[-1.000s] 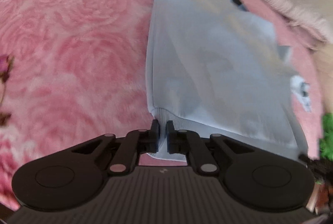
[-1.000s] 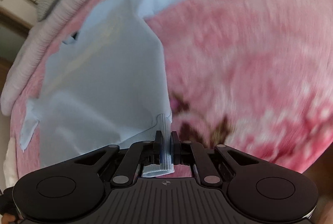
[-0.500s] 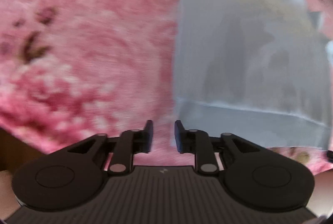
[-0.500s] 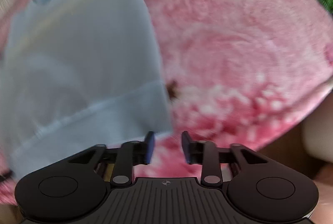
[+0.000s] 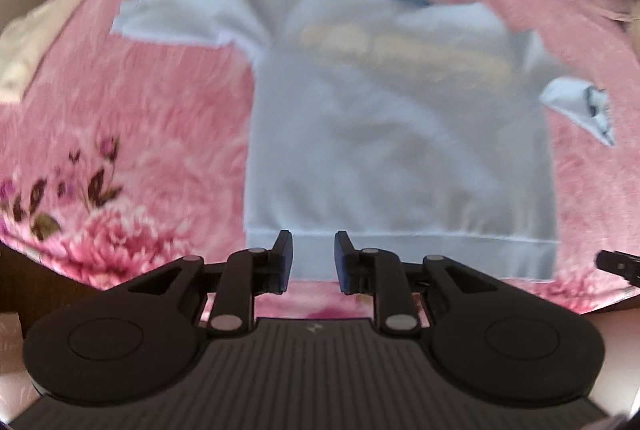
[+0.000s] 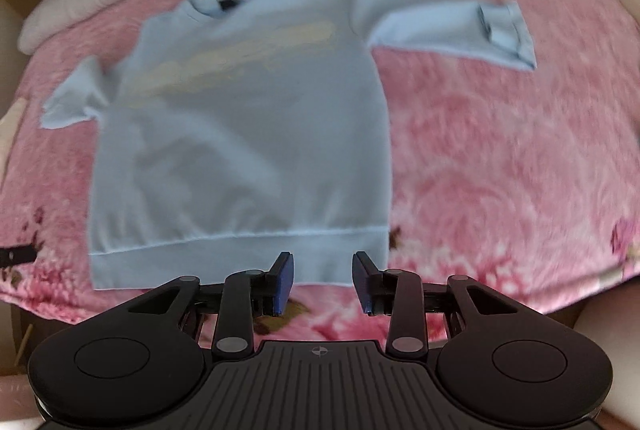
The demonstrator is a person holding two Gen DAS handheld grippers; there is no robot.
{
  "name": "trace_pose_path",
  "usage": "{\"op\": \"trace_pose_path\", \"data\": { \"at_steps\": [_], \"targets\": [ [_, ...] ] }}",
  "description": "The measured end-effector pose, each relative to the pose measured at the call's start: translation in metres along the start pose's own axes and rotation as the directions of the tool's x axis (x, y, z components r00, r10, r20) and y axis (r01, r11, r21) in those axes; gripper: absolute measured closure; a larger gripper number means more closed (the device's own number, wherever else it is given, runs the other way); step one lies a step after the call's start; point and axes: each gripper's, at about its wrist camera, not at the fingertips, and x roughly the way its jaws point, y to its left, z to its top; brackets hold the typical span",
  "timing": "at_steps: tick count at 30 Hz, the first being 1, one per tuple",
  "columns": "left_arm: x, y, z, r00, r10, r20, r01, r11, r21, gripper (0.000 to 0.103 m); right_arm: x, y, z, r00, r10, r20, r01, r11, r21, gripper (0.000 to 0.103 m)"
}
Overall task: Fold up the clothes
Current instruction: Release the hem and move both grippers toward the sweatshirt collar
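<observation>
While a pink flowered blanket (image 5: 160,118) covers the whole bed, a light blue sweatshirt (image 5: 400,134) lies flat on it, front up, hem toward the cameras and both sleeves spread out to the sides. Left tongs (image 5: 313,262) and right tongs (image 6: 322,280) hang just before the hem, one near each bottom corner, jaws apart and holding nothing.

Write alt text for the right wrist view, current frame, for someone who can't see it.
A light blue sweatshirt lies spread flat, front up, on a pink floral blanket, hem toward the camera and both sleeves out to the sides. The open right gripper sits at the hem's right corner, holding nothing. The picture is motion-blurred.
</observation>
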Motion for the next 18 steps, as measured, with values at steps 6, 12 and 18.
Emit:
{"op": "trace_pose_path", "data": {
  "at_steps": [6,12,18],
  "targets": [
    [-0.025,-0.015,0.000,0.999,0.000,0.039,-0.001,1.000,0.007,0.084,-0.023,0.004,0.008,0.999,0.018,0.031,-0.017,0.999,-0.033,0.066],
    [-0.035,-0.014,-0.011,0.999,0.013,0.030,-0.013,1.000,0.004,0.083,-0.036,0.007,0.006,0.999,0.018,0.033,-0.016,0.998,-0.055,0.066],
    [-0.033,-0.001,-0.018,1.000,0.006,0.011,-0.005,1.000,-0.013,0.083,-0.038,0.009,0.001,1.000,0.010,0.016,-0.009,0.999,-0.049,0.066]
  ]
}}
